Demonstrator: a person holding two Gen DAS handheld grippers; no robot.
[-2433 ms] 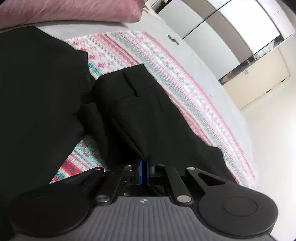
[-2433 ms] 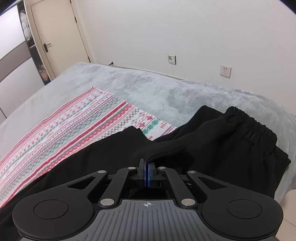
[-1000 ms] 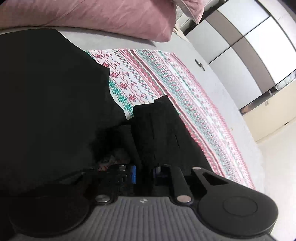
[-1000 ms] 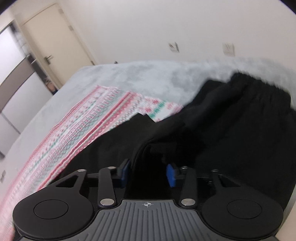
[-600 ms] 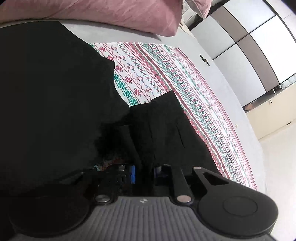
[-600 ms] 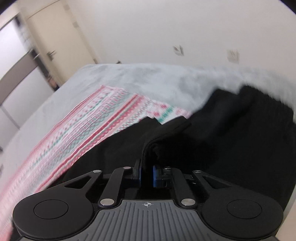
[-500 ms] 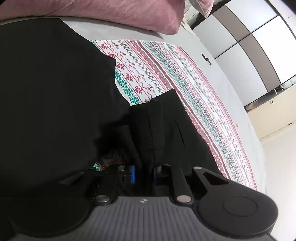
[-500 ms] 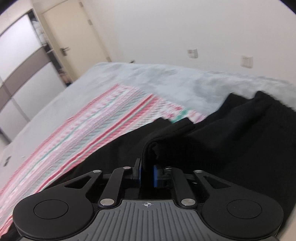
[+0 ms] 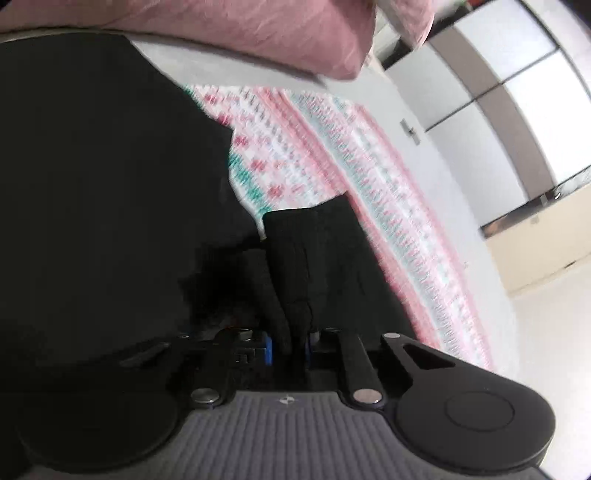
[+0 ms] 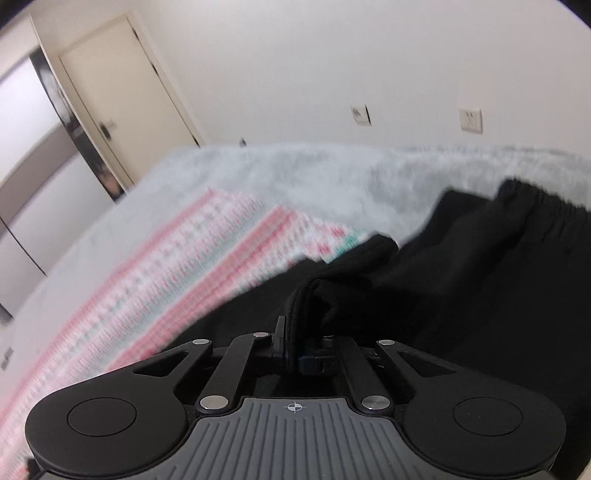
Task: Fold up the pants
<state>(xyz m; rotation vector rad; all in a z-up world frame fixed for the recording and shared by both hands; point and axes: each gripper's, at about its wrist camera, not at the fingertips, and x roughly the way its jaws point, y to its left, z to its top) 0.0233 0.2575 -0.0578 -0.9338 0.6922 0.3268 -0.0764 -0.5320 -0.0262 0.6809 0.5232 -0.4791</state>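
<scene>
Between both grippers' fingers (left (image 9: 288,347), right (image 10: 293,347)) black pants (image 10: 461,280) sit pinched tight

A home bedroom: grey bed (image 10: 295,177) with pink pillows (image 9: 258,33), sliding wardrobe (image 9: 498,92), door (image 10: 125,85), wall sockets (image 10: 470,120).

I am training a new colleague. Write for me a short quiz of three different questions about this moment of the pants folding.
1. True or false: the left gripper is shut on a bunch of the black pants.
2. What does the right gripper hold? A) the pink pillow B) a fold of the black pants C) nothing
3. Fill in the word: the pants lie partly on a patterned blanket with red and ____ motifs on white.

Key:
1. True
2. B
3. Green
</scene>
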